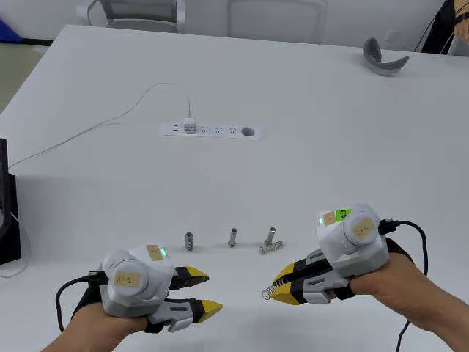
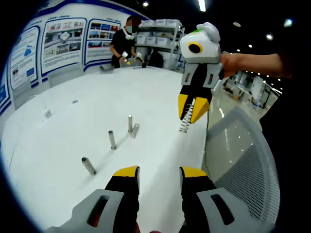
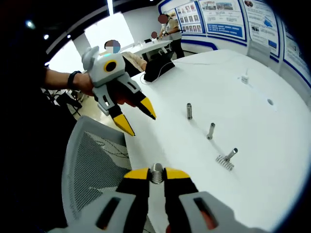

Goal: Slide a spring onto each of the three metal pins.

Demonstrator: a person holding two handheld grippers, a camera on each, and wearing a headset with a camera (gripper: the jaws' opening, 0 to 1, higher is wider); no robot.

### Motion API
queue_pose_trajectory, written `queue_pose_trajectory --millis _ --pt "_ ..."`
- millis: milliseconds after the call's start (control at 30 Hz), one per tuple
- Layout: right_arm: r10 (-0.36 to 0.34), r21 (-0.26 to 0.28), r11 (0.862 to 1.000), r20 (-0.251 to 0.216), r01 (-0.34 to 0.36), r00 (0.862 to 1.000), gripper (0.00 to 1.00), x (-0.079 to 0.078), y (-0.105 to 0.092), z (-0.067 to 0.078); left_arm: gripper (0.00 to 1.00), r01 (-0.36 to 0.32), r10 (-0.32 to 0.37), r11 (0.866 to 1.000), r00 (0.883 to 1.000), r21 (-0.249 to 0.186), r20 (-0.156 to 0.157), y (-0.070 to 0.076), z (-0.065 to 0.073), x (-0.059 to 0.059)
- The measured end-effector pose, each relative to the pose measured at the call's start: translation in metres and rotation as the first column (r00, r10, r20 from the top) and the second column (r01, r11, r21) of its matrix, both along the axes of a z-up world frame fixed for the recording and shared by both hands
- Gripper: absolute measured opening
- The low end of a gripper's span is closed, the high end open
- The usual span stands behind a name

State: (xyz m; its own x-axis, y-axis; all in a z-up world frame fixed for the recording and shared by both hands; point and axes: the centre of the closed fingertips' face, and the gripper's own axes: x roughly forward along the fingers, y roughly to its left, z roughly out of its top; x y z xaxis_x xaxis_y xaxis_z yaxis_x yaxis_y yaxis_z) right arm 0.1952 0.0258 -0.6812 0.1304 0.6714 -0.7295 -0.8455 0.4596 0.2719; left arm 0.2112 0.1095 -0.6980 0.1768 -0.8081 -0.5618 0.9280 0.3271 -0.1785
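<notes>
Head view: the yellow-tipped right claw [image 1: 279,285] pinches a coiled wire spring [image 1: 268,292]; the left claw [image 1: 211,292] gapes wide, lower centre, over the smooth white desk [image 1: 330,147]; its sticker [image 1: 126,278] writing is unreadable.

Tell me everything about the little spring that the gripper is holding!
The spring is a small, thin coil of shiny silver wire that looks like metal. The right gripper pinches one end of it between its yellow fingers. The other end pokes out past the tips, free in the air. Only the fingers touch it. In the right gripper view you look straight down its round end.
</notes>
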Motion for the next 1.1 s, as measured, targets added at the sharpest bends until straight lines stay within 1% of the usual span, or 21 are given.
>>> queue_pose_trajectory --millis 200,333,433,500,600,667,733,767,867,1100 --pt "-0.012 -0.029 1.000 0.008 0.013 1.000 0.12 0.011 -0.007 -0.005 0.37 -0.075 0.075 0.997 0.997 -0.010 0.004 0.008 0.000 0.011" --pt "-0.017 -0.046 0.999 0.017 0.017 1.000 0.12 0.020 -0.009 -0.007 0.40 -0.105 0.105 0.994 0.994 -0.010 0.006 0.011 -0.001 0.015" --pt "-0.023 -0.058 0.998 0.021 0.025 1.000 0.12 0.028 -0.010 -0.010 0.42 -0.125 0.125 0.992 0.992 -0.009 0.008 0.015 -0.001 0.018" --pt "-0.044 -0.066 0.997 0.021 0.045 0.999 0.13 0.036 -0.012 -0.012 0.44 -0.142 0.142 0.990 0.990 -0.008 0.009 0.018 -0.002 0.020" --pt "-0.047 -0.076 0.996 0.027 0.049 0.999 0.13 0.046 -0.013 -0.015 0.47 -0.164 0.164 0.986 0.986 -0.007 0.010 0.023 -0.002 0.023" --pt "-0.047 -0.089 0.995 0.029 0.049 0.998 0.13 0.052 -0.013 -0.016 0.49 -0.180 0.180 0.984 0.984 -0.005 0.006 0.026 -0.002 0.025" --pt "-0.051 -0.104 0.993 0.032 0.054 0.998 0.13 0.059 -0.014 -0.017 0.50 -0.192 0.192 0.981 0.981 -0.009 0.002 0.029 -0.002 0.027" --pt "-0.051 -0.111 0.992 0.044 0.055 0.998 0.13 0.064 -0.013 -0.018 0.50 -0.204 0.204 0.979 0.979 -0.013 -0.004 0.030 -0.002 0.028" --pt "-0.048 -0.119 0.992 0.041 0.052 0.998 0.13 0.070 -0.011 -0.021 0.53 -0.225 0.225 0.974 0.974 -0.016 -0.009 0.032 -0.002 0.031" --pt "-0.016 -0.146 0.989 0.039 0.022 0.999 0.13 0.086 -0.004 -0.029 0.58 -0.264 0.264 0.965 0.965 -0.013 -0.004 0.039 -0.002 0.038"
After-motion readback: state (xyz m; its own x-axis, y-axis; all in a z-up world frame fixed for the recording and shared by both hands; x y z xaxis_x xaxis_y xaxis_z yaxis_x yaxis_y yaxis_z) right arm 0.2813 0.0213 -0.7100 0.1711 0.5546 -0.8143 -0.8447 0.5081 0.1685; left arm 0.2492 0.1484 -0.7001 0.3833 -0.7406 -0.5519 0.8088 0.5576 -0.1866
